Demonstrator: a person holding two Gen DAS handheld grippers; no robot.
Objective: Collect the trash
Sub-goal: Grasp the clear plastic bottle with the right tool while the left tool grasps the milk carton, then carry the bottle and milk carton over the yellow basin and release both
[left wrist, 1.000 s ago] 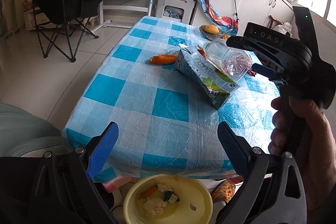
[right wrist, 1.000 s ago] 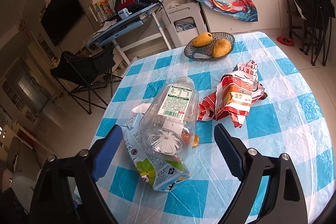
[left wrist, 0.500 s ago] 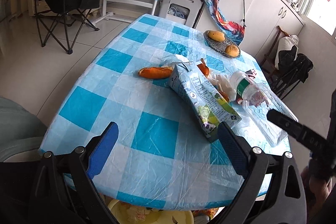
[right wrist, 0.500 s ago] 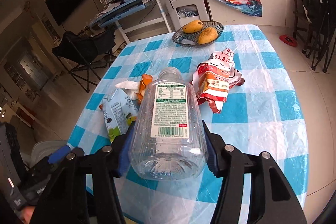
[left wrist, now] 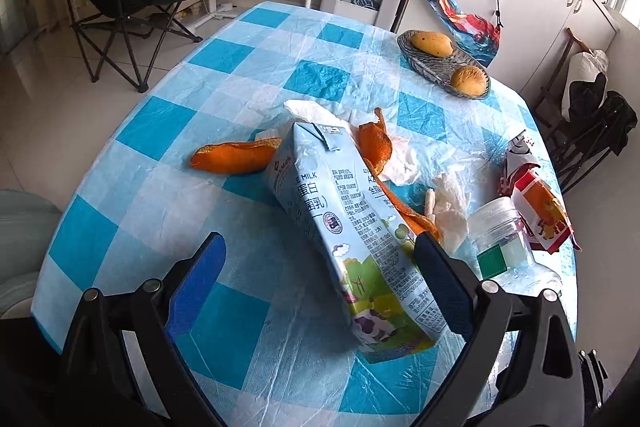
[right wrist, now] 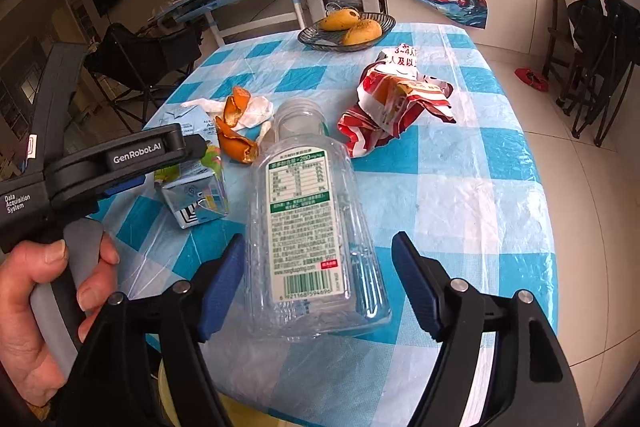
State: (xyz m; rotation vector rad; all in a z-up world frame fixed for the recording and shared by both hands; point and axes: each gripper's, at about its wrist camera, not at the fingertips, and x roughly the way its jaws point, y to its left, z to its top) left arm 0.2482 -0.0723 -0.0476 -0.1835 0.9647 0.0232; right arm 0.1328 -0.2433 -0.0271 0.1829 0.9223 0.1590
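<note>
The clear bottle [right wrist: 308,227] is seen lying on the table [right wrist: 460,195] between the spread right tongs [right wrist: 318,287], whose jaws have just been opening. The left tongs [left wrist: 320,283], also spread, are straddling a milk carton [left wrist: 352,227]; orange peel [right wrist: 236,131] lies at eleven o'clock of the bottle and a crumpled wrapper [right wrist: 396,103] at one.

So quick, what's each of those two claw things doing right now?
Left gripper: open, holding nothing, pale blue milk carton between its fingers.
Right gripper: open, just reopening around the clear plastic bottle.
</note>
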